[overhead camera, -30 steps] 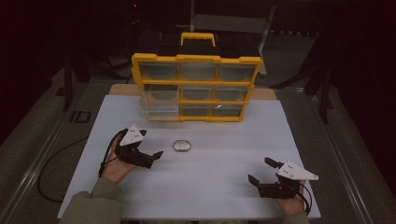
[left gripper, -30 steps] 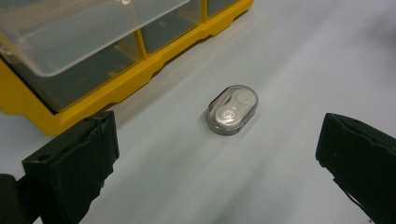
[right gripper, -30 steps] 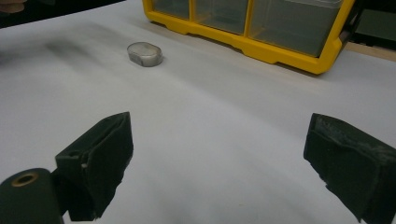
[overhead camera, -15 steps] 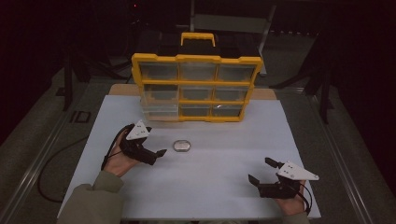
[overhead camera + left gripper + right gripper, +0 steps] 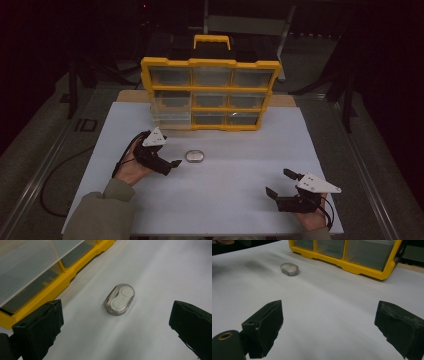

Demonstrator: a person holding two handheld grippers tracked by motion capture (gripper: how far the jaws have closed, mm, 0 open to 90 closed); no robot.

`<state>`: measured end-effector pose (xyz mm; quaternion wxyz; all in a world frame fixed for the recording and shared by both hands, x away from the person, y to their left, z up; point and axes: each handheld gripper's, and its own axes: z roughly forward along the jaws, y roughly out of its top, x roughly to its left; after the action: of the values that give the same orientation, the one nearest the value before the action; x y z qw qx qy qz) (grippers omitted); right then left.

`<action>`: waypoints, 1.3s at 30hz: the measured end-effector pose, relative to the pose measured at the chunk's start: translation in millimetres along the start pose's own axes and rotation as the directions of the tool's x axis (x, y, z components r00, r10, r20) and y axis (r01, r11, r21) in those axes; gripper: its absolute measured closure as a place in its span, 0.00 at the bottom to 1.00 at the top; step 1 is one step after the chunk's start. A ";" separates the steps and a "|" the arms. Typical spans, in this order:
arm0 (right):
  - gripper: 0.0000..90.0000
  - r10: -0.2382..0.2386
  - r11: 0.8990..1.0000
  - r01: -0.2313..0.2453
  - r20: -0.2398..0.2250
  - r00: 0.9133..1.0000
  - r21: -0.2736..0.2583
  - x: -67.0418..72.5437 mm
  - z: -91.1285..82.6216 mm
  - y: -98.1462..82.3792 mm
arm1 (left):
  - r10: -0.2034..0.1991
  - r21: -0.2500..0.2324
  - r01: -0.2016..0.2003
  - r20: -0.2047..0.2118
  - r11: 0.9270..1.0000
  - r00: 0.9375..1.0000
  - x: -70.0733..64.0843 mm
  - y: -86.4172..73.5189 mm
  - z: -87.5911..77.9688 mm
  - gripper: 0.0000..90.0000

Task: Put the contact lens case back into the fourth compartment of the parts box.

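Observation:
A small oval clear case [image 5: 194, 156] [image 5: 120, 299] [image 5: 289, 269] with two white round cups inside lies flat on the white table [image 5: 215, 200]. My left gripper [image 5: 172, 161] [image 5: 117, 327] is open just left of the case, its jaws wide apart and pointing at it, a short gap away. My right gripper [image 5: 281, 184] [image 5: 332, 327] is open near the front right of the table, far from the case, with nothing between its jaws.
A yellow organizer [image 5: 210, 95] [image 5: 37, 277] [image 5: 352, 255] with clear drawers and a handle on top stands at the back of the table, just behind the case. White tabletop stretches between the two grippers. The surroundings are dark.
My left gripper has moved forward and to the right, closer to the oval case. The right gripper has stayed where it was.

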<state>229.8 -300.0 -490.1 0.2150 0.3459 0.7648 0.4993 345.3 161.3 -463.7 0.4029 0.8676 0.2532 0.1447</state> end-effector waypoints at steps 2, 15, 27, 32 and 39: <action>0.09 0.003 1.000 -0.003 -0.001 1.000 0.001 0.0 0.2 -0.1 | 0.001 0.001 -0.001 0.003 1.000 1.000 0.8 0.5 1.2 0.00; 0.09 0.005 1.000 -0.005 -0.004 1.000 0.003 0.0 0.7 -0.3 | 0.017 0.009 -0.017 0.023 1.000 1.000 4.8 10.0 10.5 0.00; 0.09 0.005 1.000 -0.005 -0.007 1.000 0.003 -0.3 0.8 -0.5 | 0.042 0.035 -0.043 0.052 0.998 0.998 3.9 15.1 24.5 0.00; 0.09 0.005 1.000 -0.005 -0.008 1.000 0.003 -0.6 0.7 -0.6 | 0.044 0.042 -0.046 0.053 0.998 0.998 4.9 15.4 30.0 0.00; 0.09 0.005 1.000 -0.005 -0.011 1.000 0.003 -0.4 1.1 -0.7 | 0.041 0.054 -0.044 0.064 0.998 0.997 5.9 13.7 37.0 0.00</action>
<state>230.7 -299.8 -491.2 0.2090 0.3451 0.7658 0.5007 371.5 133.9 -476.3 0.3832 0.8877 0.2259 0.1189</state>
